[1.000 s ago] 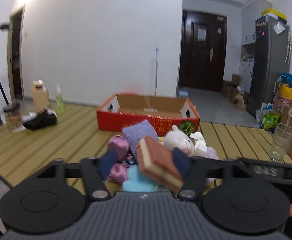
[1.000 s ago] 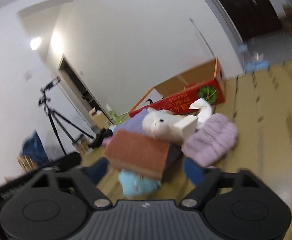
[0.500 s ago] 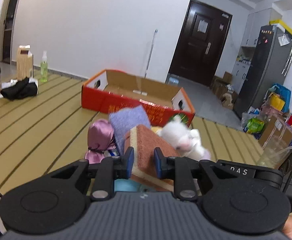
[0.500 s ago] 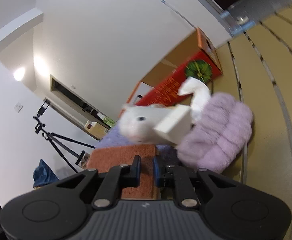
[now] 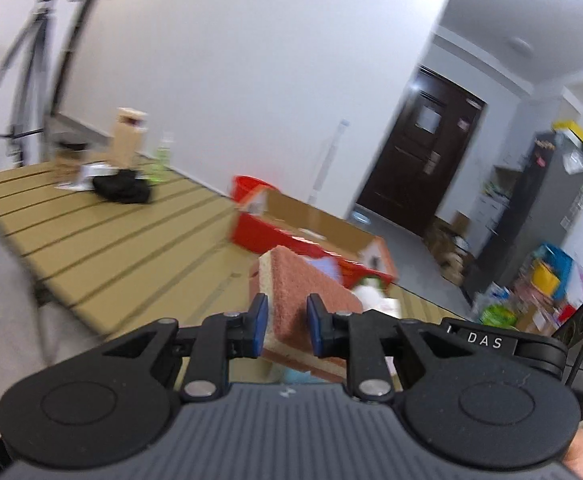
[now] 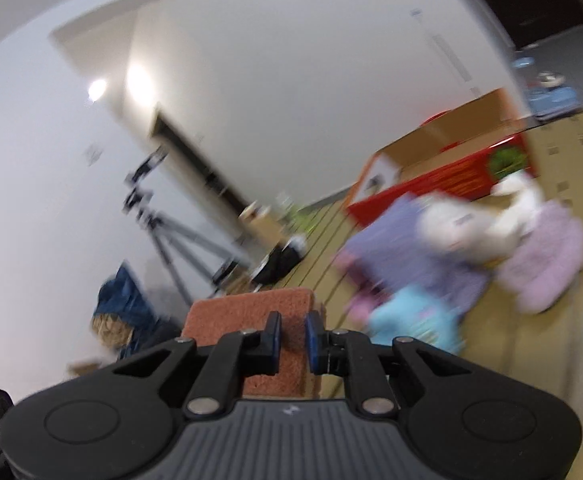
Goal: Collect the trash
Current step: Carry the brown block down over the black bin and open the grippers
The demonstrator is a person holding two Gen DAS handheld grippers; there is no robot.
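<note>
Both claws are clamped on one rust-red scouring sponge with a yellow foam underside [image 5: 291,312], the left claw [image 5: 285,330] and right claw [image 6: 292,338] each pinching an end above the slatted wooden tabletop [image 5: 103,248]. The red cardboard box [image 5: 311,236] sits farther off, behind the soft-toy pile [image 6: 471,248]. If the hands pull apart, the soft sponge could tear or slip free.

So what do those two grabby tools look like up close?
Each gripper, left and right, is black plastic with two round discs, silver rivets, a ridged grey middle and small blue pads. A black bar beside the left one reads DAS.
</note>
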